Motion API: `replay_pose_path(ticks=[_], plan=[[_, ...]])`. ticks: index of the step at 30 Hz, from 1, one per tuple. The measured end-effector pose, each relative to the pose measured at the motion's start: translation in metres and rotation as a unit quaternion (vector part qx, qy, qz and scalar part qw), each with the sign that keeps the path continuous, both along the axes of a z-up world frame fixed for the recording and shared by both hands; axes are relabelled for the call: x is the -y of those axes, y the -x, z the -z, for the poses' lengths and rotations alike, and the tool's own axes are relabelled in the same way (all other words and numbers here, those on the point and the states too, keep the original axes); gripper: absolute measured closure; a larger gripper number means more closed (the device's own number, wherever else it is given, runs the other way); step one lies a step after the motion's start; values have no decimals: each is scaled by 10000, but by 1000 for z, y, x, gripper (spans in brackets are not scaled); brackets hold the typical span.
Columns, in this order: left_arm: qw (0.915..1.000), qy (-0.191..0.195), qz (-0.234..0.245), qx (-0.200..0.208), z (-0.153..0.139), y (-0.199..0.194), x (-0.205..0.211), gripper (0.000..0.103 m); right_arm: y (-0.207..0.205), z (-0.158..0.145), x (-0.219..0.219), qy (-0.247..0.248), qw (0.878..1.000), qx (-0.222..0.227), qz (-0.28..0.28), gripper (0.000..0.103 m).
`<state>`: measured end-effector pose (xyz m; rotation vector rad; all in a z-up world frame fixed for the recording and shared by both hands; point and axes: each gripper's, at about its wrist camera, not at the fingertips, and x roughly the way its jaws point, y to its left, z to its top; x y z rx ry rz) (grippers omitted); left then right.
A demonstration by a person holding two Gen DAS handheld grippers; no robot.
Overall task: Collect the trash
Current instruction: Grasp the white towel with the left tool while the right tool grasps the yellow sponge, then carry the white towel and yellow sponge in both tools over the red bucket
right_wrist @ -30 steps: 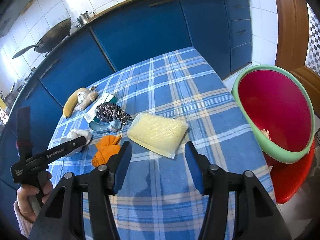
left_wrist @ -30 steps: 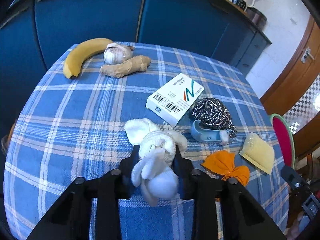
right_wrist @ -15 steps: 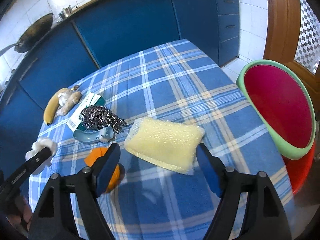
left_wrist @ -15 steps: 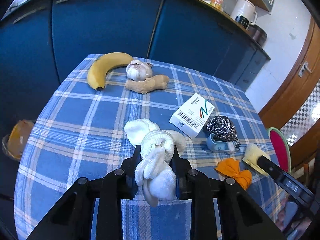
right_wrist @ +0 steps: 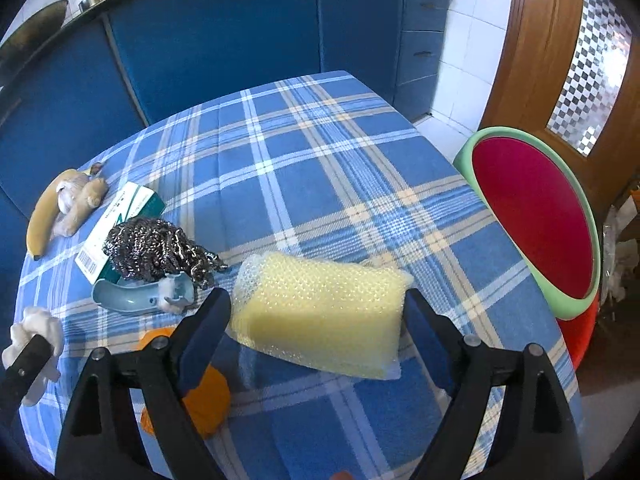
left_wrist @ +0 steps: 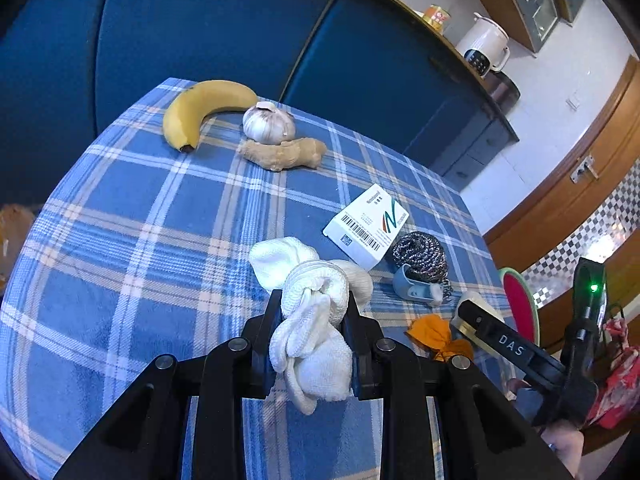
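On the blue plaid tablecloth (right_wrist: 304, 168) before blue cabinets, we read only "DAS" on the right gripper (right_wrist: 316, 316), whose jaws have just been opening and straddle a bubble-wrapped yellow sponge (right_wrist: 320, 312) without pressing it. Our left gripper (left_wrist: 312, 340) clamps a knotted white cloth wad (left_wrist: 312, 344). A barcoded carton (left_wrist: 366, 226) lies beside coiled steel wool (left_wrist: 420, 250).

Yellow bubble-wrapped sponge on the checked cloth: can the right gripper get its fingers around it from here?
Probably yes. The right gripper, whose jaws have just been opening, stands wide with the yellow bubble-wrapped sponge between its fingers, pads apparently not pressing yet. Nothing lies across it; the orange peel sits under the left finger.
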<state>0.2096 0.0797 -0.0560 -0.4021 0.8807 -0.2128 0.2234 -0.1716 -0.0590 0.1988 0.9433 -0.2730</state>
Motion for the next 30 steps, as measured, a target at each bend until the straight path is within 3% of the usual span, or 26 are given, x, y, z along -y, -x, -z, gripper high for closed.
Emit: replay_pose_path(ticks=[7,14,21,30], plan=[[9999,-91,40,28,0,0,5,76,6,3,-5,39,9999,138,-1,23],[9992,-315,80,221,-7,5,14,76,18,1,-2,-324,9986,341,-257,31],[9982,-504,66,323,-23,21,25,76,40,-6,8,-727,9943,587,-513,32],[9969,-533,280,515,-53,51,51,76,81,-33,29,-901,9889,949,-700,32]])
